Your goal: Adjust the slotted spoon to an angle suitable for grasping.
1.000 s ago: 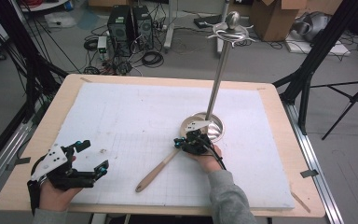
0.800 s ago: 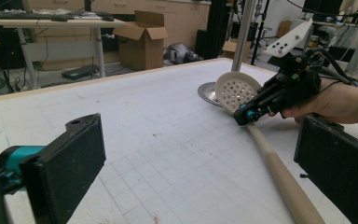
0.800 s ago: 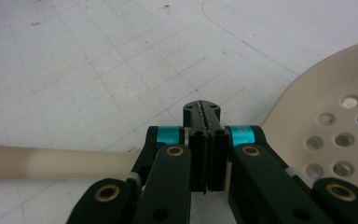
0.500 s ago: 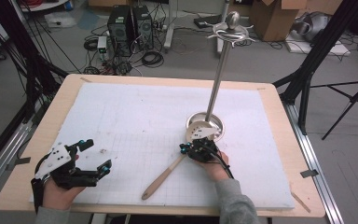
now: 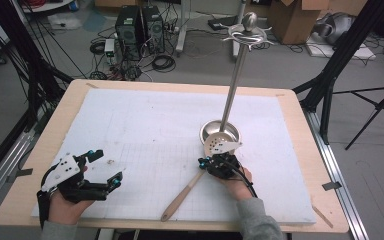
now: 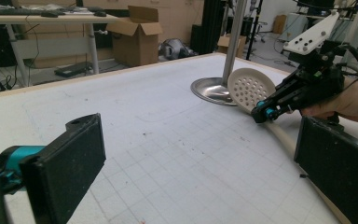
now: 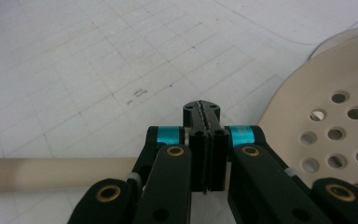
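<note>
The right gripper (image 5: 215,162) has its jaws pressed together on the slotted spoon (image 5: 219,145) at the neck – its perforated head sits over the near rim of the metal stand base (image 5: 220,131), its wooden handle slanting back toward the near edge. At near left, the left gripper (image 5: 105,169) rests on the white mat (image 5: 150,125), jaws spread wide, nothing between them.

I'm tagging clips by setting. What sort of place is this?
Likely a lab or workshop, not a kitchen. A computer tower and loose cables sit on the floor, cardboard boxes stand behind, and black tripod legs flank the table.
</note>
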A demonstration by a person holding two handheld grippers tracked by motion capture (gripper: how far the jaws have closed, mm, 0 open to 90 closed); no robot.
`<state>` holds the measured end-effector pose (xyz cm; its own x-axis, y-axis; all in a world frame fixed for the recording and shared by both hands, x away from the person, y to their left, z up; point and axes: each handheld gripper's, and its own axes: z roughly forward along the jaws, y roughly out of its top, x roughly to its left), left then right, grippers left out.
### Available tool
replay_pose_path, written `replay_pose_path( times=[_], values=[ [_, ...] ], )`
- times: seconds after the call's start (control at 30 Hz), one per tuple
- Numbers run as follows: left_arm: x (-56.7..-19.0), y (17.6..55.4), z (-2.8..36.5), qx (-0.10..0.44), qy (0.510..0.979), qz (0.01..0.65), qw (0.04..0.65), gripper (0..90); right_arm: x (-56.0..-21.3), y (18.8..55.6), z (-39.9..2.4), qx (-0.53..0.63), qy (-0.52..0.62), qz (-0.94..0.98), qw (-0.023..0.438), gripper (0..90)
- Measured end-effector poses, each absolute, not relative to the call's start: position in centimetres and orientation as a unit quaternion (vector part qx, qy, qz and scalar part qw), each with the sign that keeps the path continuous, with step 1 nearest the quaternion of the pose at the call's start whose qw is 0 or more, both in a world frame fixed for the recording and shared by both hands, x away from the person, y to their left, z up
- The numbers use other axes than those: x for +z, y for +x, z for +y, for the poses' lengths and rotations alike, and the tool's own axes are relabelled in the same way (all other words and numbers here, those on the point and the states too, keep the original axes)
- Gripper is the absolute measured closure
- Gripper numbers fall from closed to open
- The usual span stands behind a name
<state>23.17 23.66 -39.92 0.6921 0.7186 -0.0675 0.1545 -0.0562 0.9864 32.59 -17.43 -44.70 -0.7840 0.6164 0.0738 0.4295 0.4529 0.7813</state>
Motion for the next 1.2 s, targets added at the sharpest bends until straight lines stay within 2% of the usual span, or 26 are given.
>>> replay_pose_path(
  times=[0.7,1.2],
  values=[
    [-40.3,23.1,23.3,0.233,0.699,0.317,0.598,2.3,-44.7,31.2,-21.2,0.424,0.329,0.838,0.102,90.0],
    [-40.3,23.1,23.1,0.233,0.703,0.314,0.594,2.3,-44.7,30.3,-24.5,0.422,0.340,0.832,0.117,90.0]
  ],
)
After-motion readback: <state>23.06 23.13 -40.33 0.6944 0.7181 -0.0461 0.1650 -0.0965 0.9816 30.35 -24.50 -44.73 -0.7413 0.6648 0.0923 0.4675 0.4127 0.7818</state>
